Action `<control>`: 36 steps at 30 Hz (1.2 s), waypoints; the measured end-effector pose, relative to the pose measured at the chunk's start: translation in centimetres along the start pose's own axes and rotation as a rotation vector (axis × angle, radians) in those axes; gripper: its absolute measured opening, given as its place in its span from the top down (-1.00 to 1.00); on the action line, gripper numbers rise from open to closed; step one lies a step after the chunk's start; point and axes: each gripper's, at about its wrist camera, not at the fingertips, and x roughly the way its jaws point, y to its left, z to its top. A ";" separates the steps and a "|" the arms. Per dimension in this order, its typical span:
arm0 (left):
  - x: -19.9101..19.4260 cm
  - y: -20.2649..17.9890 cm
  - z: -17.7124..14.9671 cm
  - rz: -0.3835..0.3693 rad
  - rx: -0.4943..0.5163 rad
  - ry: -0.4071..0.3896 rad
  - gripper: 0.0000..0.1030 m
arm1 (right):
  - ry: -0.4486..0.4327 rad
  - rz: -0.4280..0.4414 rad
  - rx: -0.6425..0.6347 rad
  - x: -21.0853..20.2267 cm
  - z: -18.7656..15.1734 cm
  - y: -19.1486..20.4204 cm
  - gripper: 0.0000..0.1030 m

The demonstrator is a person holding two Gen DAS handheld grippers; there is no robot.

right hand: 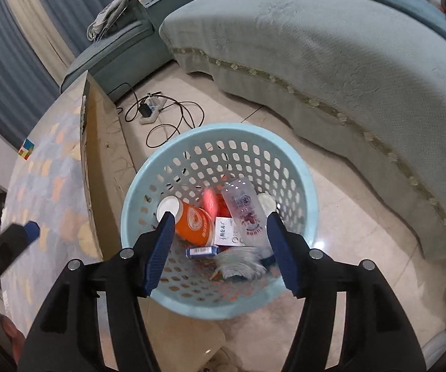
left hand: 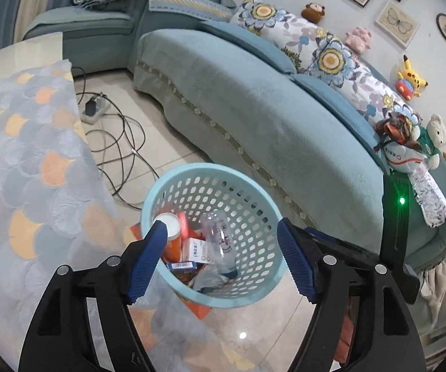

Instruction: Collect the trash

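A light blue perforated basket stands on the floor beside the table; it also shows in the right wrist view. Inside lie an orange cup with a white lid, a clear plastic bottle, a small white carton, a blue pack and a grey wrapper. My left gripper is open and empty above the basket. My right gripper is open and empty over the basket's mouth. The left gripper's tip shows at the left of the right wrist view.
A teal sofa with floral cushions and plush toys curves behind the basket. A table with a scale-pattern cloth is on the left. A power strip with tangled cables lies on the tiled floor.
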 end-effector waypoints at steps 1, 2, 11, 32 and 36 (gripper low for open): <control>-0.7 -0.2 0.0 0.001 0.004 -0.011 -0.39 | -0.014 -0.001 -0.009 -0.9 -0.2 0.3 -0.13; -1.7 -0.4 0.0 0.000 0.009 -0.025 -0.39 | -0.027 -0.003 -0.017 -1.6 -0.4 0.6 -0.13; -11.2 -2.3 -2.2 0.038 0.058 -0.148 -0.41 | -0.249 -0.077 -0.121 -11.9 -4.7 6.2 -0.33; -21.3 -2.3 -11.0 0.362 0.130 -0.468 -0.54 | -0.647 -0.287 -0.116 -19.8 -16.4 12.6 -0.57; -20.8 -1.7 -11.0 0.397 0.126 -0.466 -0.54 | -0.653 -0.280 -0.119 -19.5 -16.9 12.7 -0.57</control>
